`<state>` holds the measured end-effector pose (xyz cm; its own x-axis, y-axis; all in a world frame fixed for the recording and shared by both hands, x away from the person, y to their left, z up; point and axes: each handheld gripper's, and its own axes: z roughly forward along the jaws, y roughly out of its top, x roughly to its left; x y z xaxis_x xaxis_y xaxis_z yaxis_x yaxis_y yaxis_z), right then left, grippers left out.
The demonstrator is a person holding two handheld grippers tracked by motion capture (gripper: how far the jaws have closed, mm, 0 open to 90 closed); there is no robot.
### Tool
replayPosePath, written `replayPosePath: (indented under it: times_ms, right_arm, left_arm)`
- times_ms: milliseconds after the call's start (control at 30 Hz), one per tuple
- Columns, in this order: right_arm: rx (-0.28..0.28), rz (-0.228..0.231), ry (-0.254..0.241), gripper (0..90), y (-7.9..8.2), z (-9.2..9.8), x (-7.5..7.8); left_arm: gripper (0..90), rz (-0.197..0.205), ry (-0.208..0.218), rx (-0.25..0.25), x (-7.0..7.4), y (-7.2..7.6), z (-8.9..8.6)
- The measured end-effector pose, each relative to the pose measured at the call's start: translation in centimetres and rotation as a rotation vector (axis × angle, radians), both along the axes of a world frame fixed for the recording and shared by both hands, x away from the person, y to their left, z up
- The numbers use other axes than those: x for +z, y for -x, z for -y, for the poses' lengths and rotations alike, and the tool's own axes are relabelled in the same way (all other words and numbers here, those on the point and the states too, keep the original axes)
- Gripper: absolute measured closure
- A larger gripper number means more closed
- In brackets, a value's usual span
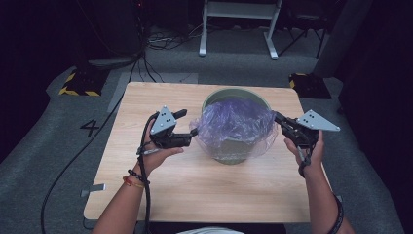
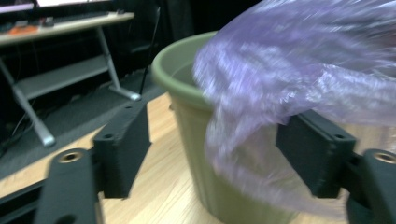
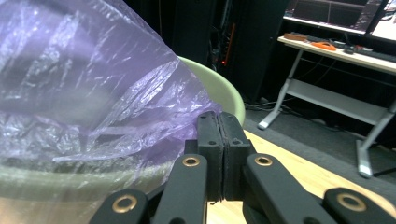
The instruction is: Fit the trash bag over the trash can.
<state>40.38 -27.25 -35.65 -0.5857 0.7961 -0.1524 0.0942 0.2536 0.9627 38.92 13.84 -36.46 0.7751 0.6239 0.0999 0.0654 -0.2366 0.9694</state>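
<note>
My left gripper (image 1: pixel 187 124) is at the bin's left side, jaws wide apart, nothing pinched; in the left gripper view the bag's loose edge (image 2: pixel 299 84) hangs between them, near the right jaw. My right gripper (image 3: pixel 218 140) has its jaws pressed together on the bag's edge at the bin's right side. Green bin (image 1: pixel 234 155) stands upright past mid-table (image 1: pixel 195 190), toward the far edge. Purple bag (image 1: pixel 236 122) sits in its mouth, bunched above the rim and draped over the front wall. Can't see anything inside the bag. Beyond the table: grey floor and white desk legs (image 1: pixel 203 34).
</note>
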Motion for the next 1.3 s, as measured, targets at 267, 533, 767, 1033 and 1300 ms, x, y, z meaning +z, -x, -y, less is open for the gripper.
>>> replayPosePath:
  times_ms: [267, 533, 767, 1033, 1300]
  right_arm:
    - [-0.015, 0.011, 0.014, 89.3, 0.2, 0.0, 0.3]
    - [-0.016, 0.007, 0.024, 89.8, 0.2, 0.0, 0.6]
    - [-0.008, 0.000, 0.025, 89.7, 0.1, -0.4, 0.8]
    - [0.011, -0.006, 0.036, 89.6, 0.0, -0.8, 0.9]
    - [0.009, -0.017, 0.057, 89.5, -0.8, -0.7, 0.8]
  left_arm:
    - [18.9, 0.040, -0.029, -0.057, 1.3, 2.5, -0.1]
    - [16.1, 0.044, -0.099, -0.118, 1.9, 4.7, 0.1]
    - [15.1, 0.056, -0.162, -0.194, 2.0, 6.3, 2.7]
    - [50.0, 0.086, -0.232, -0.115, 2.5, 4.4, 5.0]
    - [75.3, 0.125, -0.182, -0.106, 3.5, 2.6, 4.1]
